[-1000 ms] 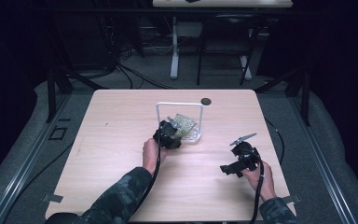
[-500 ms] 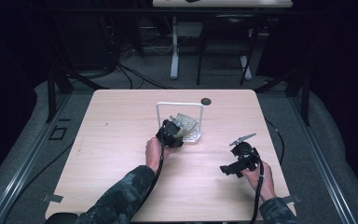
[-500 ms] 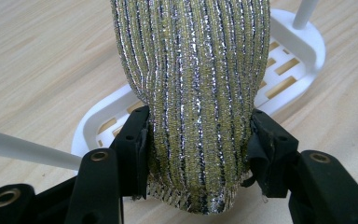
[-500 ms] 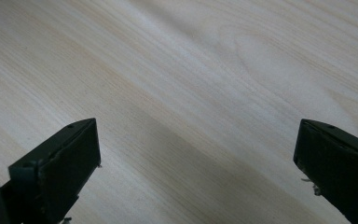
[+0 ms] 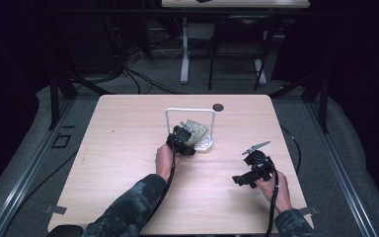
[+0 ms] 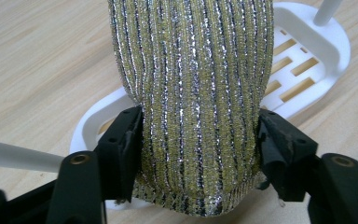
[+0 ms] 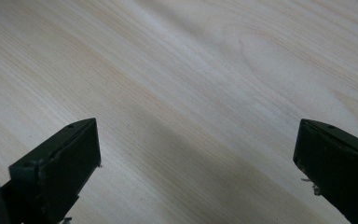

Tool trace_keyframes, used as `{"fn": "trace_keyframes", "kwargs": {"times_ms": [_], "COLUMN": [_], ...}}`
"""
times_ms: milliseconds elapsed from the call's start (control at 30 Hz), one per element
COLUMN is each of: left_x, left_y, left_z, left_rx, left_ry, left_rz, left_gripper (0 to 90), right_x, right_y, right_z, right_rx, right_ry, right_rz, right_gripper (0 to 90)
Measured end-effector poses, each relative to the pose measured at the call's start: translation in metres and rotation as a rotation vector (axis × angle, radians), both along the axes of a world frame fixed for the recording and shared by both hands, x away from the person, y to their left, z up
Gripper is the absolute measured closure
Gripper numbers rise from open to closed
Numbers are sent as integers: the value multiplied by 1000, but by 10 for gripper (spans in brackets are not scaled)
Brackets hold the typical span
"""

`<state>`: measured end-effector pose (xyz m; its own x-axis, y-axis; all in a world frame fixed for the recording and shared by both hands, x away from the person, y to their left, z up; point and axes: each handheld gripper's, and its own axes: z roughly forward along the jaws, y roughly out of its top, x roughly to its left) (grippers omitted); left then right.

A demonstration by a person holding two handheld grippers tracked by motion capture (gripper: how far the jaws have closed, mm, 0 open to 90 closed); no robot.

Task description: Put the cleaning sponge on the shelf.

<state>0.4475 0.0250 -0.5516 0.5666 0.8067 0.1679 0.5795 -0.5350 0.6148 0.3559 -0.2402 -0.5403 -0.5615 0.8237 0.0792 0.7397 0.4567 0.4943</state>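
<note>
Left gripper (image 6: 198, 140) at the near edge of the white rack (image 6: 307, 60), jaws clamped on both sides of the glittery sponge (image 6: 193, 93) lying on the rack. Right gripper (image 7: 198, 154) well right of the rack, jaws spread wide over bare bench (image 7: 191, 70).

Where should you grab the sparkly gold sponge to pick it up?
Grip the sparkly sponge across its narrow width near its lower, rounded end, coming from the person's side of the white rack. It leans out over the rack's slotted base, so both long edges are free there. The left gripper has a jaw against each edge.
</note>
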Motion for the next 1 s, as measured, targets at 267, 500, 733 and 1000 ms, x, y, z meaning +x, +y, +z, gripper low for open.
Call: {"fn": "trace_keyframes", "kwargs": {"times_ms": [267,500,733,1000], "left_x": [0,-1,-3,-6], "left_y": [-4,-6,-7,-10], "left_z": [0,1,3,10], "left_rx": [12,17,7,-7], "left_ry": [3,-1,-9,-26], "left_rz": [3,8,-1,-18], "left_gripper": [269,214,161,135], "right_x": [0,0,0,0], "right_y": [-1,-1,-1,-1], "right_z": [-1,0,0,-1], "right_rx": [-8,-13,-13,-8], "right_ry": [-4,1,-1,-4], "right_rz": [10,12,10,7], "right_gripper": [1,3,6,6]}}
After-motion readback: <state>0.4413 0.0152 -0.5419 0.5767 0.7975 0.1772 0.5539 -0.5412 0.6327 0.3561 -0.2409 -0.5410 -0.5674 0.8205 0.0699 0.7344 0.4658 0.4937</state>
